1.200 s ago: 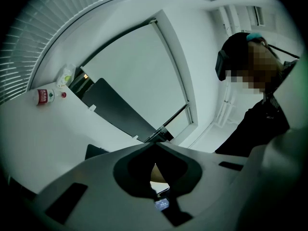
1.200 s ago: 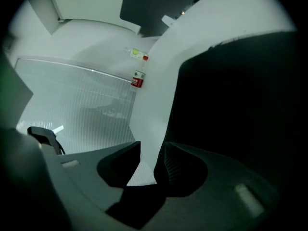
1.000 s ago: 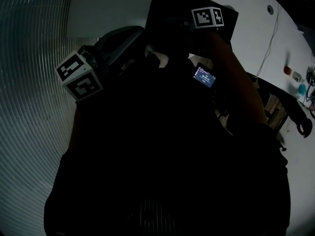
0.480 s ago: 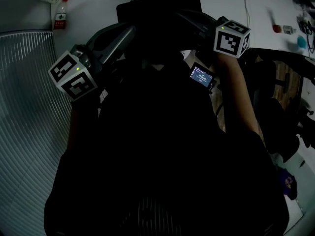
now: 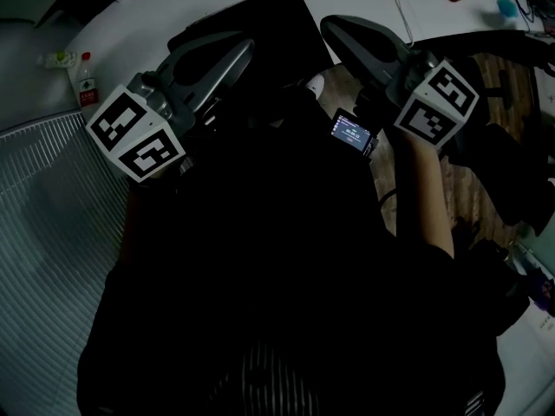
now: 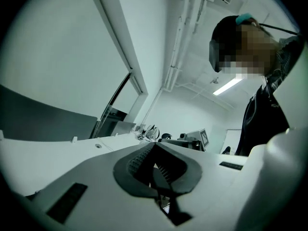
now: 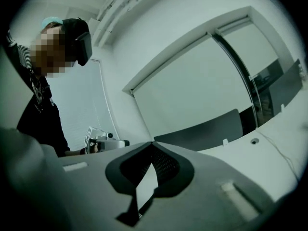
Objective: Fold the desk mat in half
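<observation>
black desk mat [image 5: 260, 11] lies on the white desk [image 5: 130, 16] at the far side, beyond both tips. the left gripper [image 6: 154, 144] and right gripper [image 7: 153, 143] have jaws clenched on nothing and tilt upward, which looks like a rest pose rather than a grasp.

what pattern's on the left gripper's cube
Black-and-white square markers on the white cube, clearest in head view.

Left gripper [image 6: 154, 146] points up-ish, jaws closed tip to tip w/ nothing between them — white worktop [image 6: 53, 155] beyond. Right gripper [image 6: 190, 141] w/ its marker cube shows past the tips; person [image 6: 262, 114] in dark top at right, ceiling light [image 6: 228, 84] lit overhead.
</observation>
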Tool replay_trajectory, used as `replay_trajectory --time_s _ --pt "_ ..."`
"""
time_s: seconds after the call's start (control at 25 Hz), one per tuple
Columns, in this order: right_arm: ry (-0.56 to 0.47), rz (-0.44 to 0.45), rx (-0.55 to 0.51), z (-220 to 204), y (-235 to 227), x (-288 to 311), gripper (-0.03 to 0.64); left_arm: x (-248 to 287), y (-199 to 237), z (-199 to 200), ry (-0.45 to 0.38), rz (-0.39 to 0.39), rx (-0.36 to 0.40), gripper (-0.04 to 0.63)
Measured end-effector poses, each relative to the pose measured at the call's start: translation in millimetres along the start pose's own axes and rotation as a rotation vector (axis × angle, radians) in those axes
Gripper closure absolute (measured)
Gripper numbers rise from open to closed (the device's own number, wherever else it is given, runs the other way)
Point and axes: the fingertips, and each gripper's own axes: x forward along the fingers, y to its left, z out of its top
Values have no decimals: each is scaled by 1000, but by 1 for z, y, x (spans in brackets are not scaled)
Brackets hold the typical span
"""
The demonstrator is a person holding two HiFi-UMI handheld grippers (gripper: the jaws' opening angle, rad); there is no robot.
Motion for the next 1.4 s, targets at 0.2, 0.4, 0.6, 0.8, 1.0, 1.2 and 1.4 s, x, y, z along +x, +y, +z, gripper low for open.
replay_trajectory --time_s 0.2,0.4,0.6,0.8,1.0,1.2,1.4 --pt "-28 -50 6 -4 0 -32 614 32 -25 -13 67 -71 53 588" --pt "3 -46 22 -23 3 -39 614 43 -34 -24 87 -82 59 588" --pt "31 -14 5 -25 7 -31 614 37 -32 -26 90 -47 65 588" --pt "37 -7 -19 -19 5 -25 614 28 -25 -17 84 24 127 588" --pt "59 14 -34 -20 10 -15 614 18 -22 -13 63 70 133 588" --pt "72 30 -38 -21 11 -4 614 13 -19 -13 54 79 130 588" --pt "70 31 -36 -20 14 4 614 6 -13 -8 41 78 125 588"
